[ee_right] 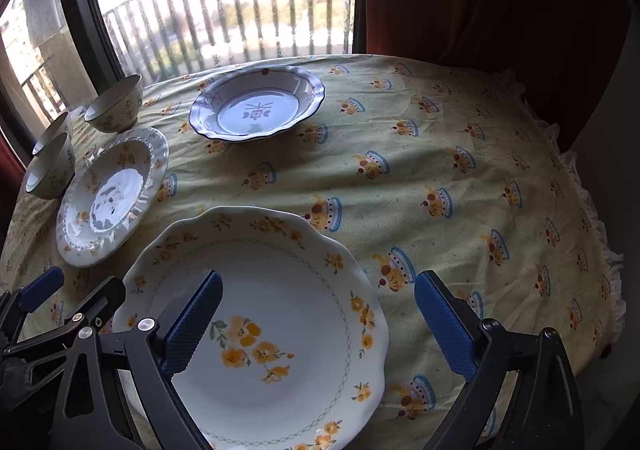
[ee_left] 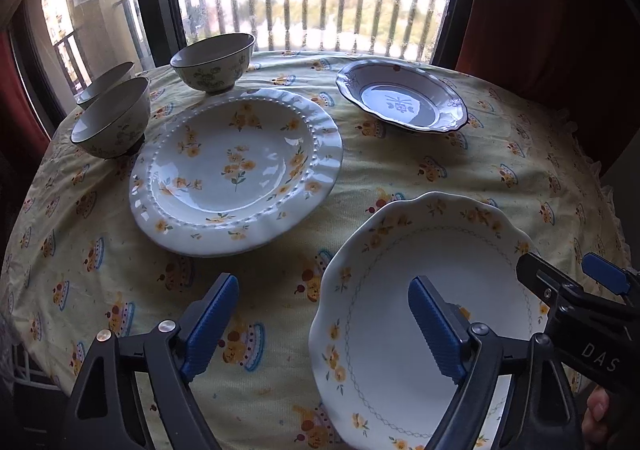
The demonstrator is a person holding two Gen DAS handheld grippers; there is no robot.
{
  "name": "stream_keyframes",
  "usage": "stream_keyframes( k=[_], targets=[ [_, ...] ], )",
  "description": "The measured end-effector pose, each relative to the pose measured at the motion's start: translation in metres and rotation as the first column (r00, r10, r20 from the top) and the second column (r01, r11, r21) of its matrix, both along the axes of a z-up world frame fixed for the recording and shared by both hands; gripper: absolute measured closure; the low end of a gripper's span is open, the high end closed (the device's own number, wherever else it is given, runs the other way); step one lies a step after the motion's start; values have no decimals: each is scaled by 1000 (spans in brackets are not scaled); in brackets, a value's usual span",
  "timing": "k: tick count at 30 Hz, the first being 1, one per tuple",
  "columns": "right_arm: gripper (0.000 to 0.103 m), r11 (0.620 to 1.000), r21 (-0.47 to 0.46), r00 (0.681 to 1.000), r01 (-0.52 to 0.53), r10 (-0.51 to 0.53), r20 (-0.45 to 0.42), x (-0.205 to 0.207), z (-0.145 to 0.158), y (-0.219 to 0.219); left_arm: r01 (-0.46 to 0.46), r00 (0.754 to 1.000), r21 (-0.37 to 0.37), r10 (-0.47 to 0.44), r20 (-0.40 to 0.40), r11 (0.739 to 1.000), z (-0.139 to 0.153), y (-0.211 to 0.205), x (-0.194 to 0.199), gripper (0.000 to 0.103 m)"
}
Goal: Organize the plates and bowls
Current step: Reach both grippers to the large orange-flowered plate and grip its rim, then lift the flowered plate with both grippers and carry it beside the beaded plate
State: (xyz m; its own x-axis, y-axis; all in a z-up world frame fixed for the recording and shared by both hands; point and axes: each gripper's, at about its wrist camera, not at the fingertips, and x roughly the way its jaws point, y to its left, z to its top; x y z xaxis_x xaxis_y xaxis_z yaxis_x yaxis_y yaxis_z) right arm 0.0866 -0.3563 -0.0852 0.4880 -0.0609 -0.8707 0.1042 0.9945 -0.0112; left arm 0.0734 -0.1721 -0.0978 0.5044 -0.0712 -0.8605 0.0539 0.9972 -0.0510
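Left gripper [ee_left: 324, 326] open, apparently above scalloped plate's [ee_left: 384, 250] rim.

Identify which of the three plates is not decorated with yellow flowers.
The blue-rimmed plate at the far side; its pattern is blue, with a dark scalloped edge.

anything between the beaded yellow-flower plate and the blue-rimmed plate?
No: only bare yellow printed tablecloth separates the white beaded yellow-flower plate from the blue-rimmed scalloped plate. Both wrist views show it.
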Motion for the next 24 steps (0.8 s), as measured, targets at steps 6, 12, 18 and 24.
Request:
stream_keyframes(
  k=[6, 12, 18, 24],
  targets=[
    [7, 1000, 9, 997, -22, 23, -75, 0, -24, -15, -13, 998, 10, 13, -66, 1000, -18, -20, -5, 19],
    [12, 999, 32, 991, -41, 45, -125, 1, -39, -23, -9, 994, 18, 11, -113, 1000, -31, -32, -6, 26],
    [25, 997, 30, 985, -73, 77, -153, 8, -51, -19, -4, 993, 33, 8, -118, 999, -35, -37, -6, 23],
    [33, 994, 55, 981, -96, 103, -161, 14, -53, -10, -18, 990, 24, 21, -139, 1000, -42, -34, -2, 29]
  ],
)
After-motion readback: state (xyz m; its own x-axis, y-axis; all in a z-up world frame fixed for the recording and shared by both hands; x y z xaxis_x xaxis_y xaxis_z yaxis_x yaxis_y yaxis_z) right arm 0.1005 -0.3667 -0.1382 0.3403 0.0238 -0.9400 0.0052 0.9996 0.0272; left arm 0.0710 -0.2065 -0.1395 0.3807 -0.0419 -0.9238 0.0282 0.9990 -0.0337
